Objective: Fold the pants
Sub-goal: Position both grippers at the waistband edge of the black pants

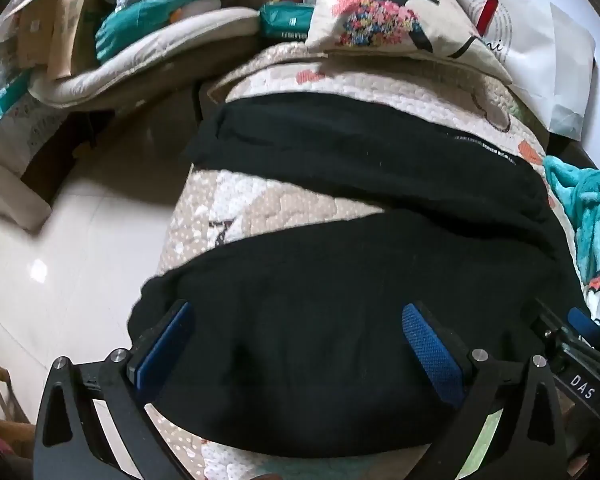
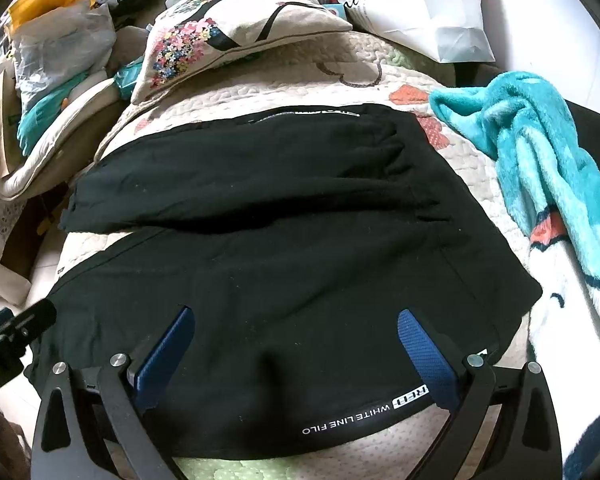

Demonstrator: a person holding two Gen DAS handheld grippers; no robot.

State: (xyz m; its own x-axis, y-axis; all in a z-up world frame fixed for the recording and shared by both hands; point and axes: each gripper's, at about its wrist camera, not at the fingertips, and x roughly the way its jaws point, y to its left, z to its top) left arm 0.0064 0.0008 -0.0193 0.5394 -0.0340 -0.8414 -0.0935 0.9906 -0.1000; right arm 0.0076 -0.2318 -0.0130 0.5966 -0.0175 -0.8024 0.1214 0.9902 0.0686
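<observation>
Black pants lie flat on a quilted bed cover, their two legs spread apart toward the left. My left gripper hovers open over the near leg, blue pads wide apart and nothing pinched. In the right wrist view the pants fill the middle, and the waistband with white lettering runs along the near edge. My right gripper stands open just above the fabric by that waistband. The two grippers are side by side.
A flower-print pillow and a white paper bag lie at the back. To the right of the pants a teal fleece blanket is bunched. Bags and packets pile up at the back left. Pale tiled floor lies left of the bed.
</observation>
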